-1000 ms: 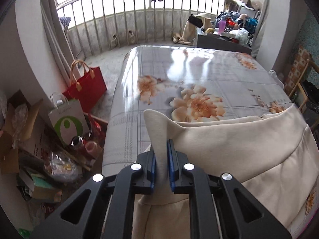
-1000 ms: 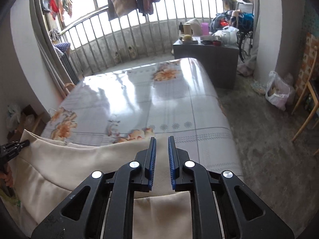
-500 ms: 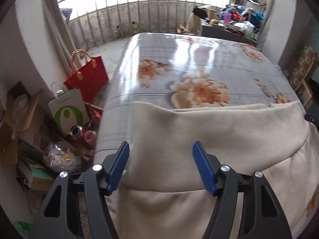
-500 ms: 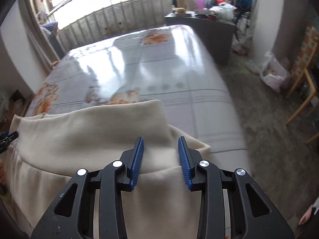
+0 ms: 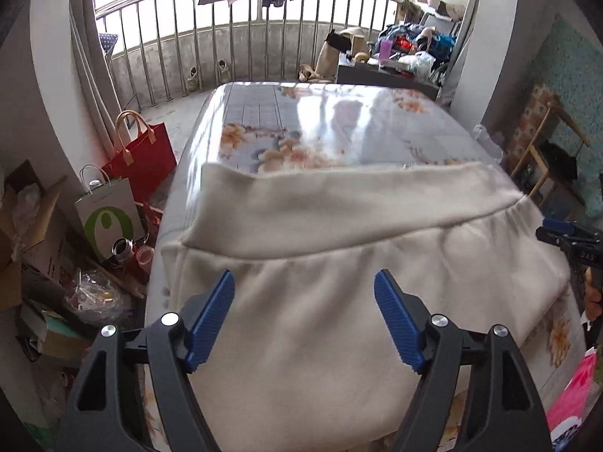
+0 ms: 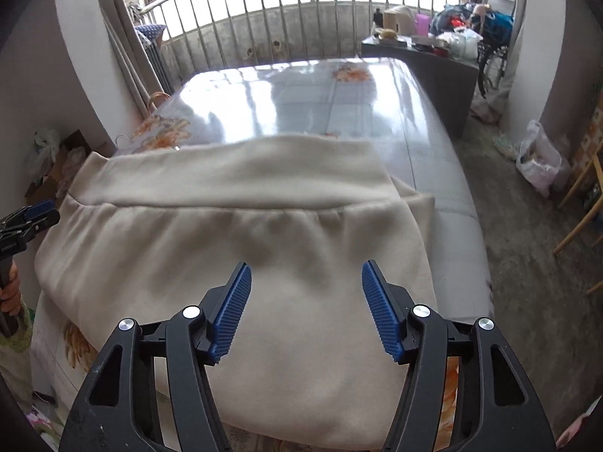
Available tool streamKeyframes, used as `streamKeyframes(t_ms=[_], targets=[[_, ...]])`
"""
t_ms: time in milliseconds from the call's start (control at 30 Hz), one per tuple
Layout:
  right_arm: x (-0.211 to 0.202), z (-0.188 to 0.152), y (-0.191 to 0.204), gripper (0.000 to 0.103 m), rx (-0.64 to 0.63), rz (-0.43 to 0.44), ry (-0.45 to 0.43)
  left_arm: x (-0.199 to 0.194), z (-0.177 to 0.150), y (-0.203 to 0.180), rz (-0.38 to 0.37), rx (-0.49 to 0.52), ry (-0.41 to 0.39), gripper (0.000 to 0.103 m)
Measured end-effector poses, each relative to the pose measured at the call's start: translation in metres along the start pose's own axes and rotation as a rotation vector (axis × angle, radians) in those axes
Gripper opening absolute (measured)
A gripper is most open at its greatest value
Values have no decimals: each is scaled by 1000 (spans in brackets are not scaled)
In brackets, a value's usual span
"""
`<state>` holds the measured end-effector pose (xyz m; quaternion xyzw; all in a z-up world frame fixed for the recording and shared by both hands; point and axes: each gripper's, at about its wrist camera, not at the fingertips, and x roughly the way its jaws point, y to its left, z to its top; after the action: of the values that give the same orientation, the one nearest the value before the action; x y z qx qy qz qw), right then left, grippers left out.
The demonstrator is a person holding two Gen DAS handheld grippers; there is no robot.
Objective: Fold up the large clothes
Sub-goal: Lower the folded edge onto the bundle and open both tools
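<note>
A large cream garment (image 5: 339,256) lies folded on the near half of the floral-covered table (image 5: 339,124), its wide hem band on the far side. It also shows in the right wrist view (image 6: 241,233). My left gripper (image 5: 305,293) is open and empty, above the garment's left part. My right gripper (image 6: 305,286) is open and empty, above the garment's right part. Each gripper shows at the edge of the other's view: the right one (image 5: 565,233) and the left one (image 6: 26,218).
Left of the table stand a red bag (image 5: 143,158), a white bag (image 5: 109,222) and floor clutter (image 5: 75,293). A balcony railing (image 5: 226,37) is beyond. A dark cabinet (image 6: 433,64) with items stands far right. A wooden chair (image 6: 580,203) and plastic bag (image 6: 539,158) are on the right.
Both grippers have opened and let go of the garment's hem band, which now lies flat on the table. Both have drawn back towards me and risen.
</note>
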<state>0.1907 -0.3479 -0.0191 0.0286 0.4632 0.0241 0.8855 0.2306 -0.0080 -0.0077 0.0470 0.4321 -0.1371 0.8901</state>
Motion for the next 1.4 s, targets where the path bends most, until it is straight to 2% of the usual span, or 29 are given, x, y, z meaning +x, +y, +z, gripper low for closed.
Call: streamKeyframes(t_ms=[67, 100, 133, 233, 333, 400, 500, 600, 700, 833, 933, 1000, 1067, 1167, 1267, 1400], targets=[[12, -14, -20, 59, 49, -111, 62, 19, -19, -1, 89, 1, 65, 75], [13, -18, -33, 58, 86, -102, 66, 25, -27, 2, 101, -23, 88, 76], [5, -22, -39, 57, 127, -79, 57, 24, -33, 7, 82, -59, 85, 77], [-30, -28, -30, 59, 123, -176, -15, 18, -40, 9, 83, -86, 81, 79], [-58, -36, -2, 63, 68, -117, -102, 16, -45, 3, 115, -76, 75, 80], [-63, -40, 20, 65, 12, -93, -123, 14, -48, 1, 128, -82, 70, 81], [-46, -47, 42, 70, -45, -108, -89, 14, -49, 1, 134, -96, 63, 82], [-20, -62, 38, 70, 4, -138, 21, 14, -50, 4, 134, -102, 63, 83], [-32, -57, 47, 70, 28, -154, -17, 14, -51, 4, 139, -102, 65, 84], [-43, -51, 87, 71, -16, -62, -85, 16, -51, 6, 143, -104, 60, 86], [-25, -50, 114, 74, -56, -19, -75, 15, -52, 6, 146, -106, 55, 87], [-5, -54, 125, 79, -88, -56, -44, 16, -52, 7, 147, -109, 52, 88], [-2, -60, 138, 80, -165, -134, -77, 16, -53, 6, 151, -110, 47, 89], [-11, -61, 133, 80, -144, -139, -69, 16, -53, 8, 155, -114, 47, 92], [-27, -57, 122, 80, -115, -156, -115, 16, -54, 9, 154, -117, 40, 92], [-30, -58, 91, 80, 2, -188, -91, 11, -55, 9, 164, -111, 25, 92]])
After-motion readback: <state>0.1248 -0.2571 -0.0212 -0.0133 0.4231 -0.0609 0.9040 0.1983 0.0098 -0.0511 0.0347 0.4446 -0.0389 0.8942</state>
